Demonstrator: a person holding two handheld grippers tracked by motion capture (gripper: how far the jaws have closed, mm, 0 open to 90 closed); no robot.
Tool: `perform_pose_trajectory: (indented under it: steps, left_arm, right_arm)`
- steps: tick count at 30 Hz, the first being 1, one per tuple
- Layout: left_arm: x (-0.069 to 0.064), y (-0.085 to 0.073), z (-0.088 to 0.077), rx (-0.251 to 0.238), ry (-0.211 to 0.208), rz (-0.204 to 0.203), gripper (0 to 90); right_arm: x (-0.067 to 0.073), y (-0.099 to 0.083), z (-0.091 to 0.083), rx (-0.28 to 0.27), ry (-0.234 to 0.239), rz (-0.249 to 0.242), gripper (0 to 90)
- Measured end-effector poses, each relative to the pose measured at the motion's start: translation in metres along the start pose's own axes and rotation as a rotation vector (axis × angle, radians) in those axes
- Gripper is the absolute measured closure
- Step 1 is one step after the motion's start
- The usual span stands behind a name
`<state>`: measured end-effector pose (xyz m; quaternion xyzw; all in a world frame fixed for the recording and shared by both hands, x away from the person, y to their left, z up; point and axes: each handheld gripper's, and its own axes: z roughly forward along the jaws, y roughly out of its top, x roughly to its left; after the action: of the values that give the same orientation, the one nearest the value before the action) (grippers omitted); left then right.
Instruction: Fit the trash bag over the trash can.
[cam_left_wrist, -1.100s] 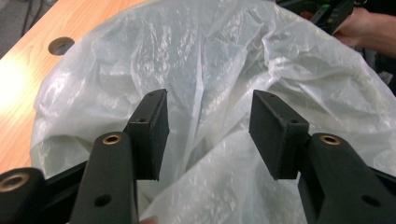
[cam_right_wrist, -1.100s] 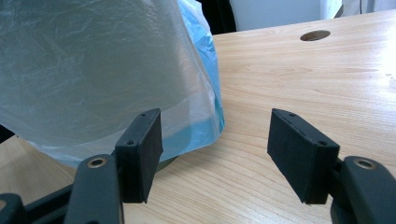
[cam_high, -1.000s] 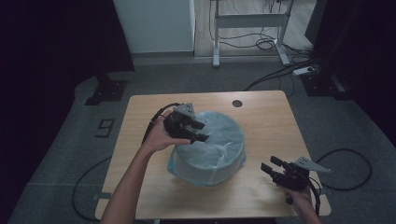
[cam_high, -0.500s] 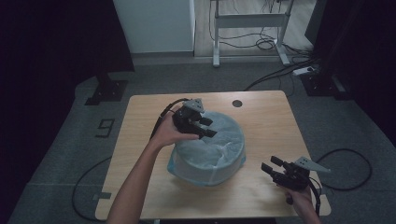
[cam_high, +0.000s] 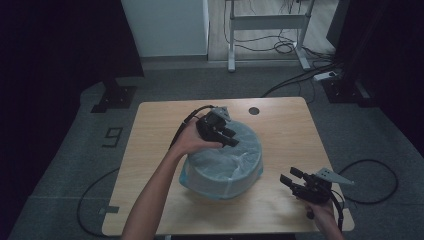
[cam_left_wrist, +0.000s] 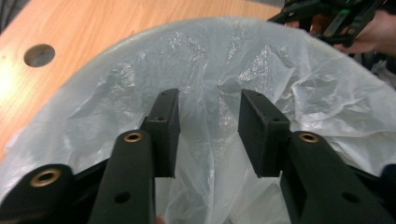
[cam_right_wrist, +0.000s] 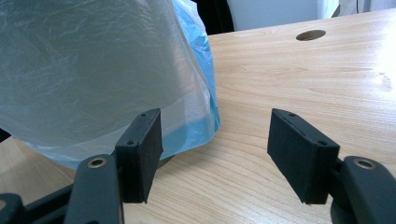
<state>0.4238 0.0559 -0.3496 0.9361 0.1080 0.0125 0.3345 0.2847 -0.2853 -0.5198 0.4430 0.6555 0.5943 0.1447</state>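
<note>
One round cable hole beyond the bag-lined bin; table otherwise bare

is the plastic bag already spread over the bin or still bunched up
Spread: the plastic bag lines the bin, its edge draped outside. A loose fold stands between the left tool's open jaws.

Overhead view, two close gripper views

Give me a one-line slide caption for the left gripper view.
Left gripper, jaws closing, reaches into the plastic liner of the bin on the wooden table.
</note>
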Motion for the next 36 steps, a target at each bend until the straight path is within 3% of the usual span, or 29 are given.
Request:
perform_pose_trajectory:
  steps: [9,19,32,36]
  left_arm:
    - [-0.004,0.008,0.016,0.096,0.018,0.017,60.3]
    - [-0.006,0.013,0.028,0.147,0.025,0.024,57.7]
    - [-0.007,0.012,0.034,0.158,0.028,0.026,55.0]
    - [-0.007,0.011,0.030,0.140,0.032,0.022,53.1]
  right_arm:
    - [0.000,0.000,0.000,-0.002,-0.001,-0.002,34.9]
    - [-0.001,0.001,-0.002,-0.004,-0.002,-0.002,34.9]
    - [-0.002,0.001,-0.003,-0.004,-0.008,-0.004,34.9]
    - [-0.002,0.001,-0.003,-0.005,-0.010,0.000,34.8]
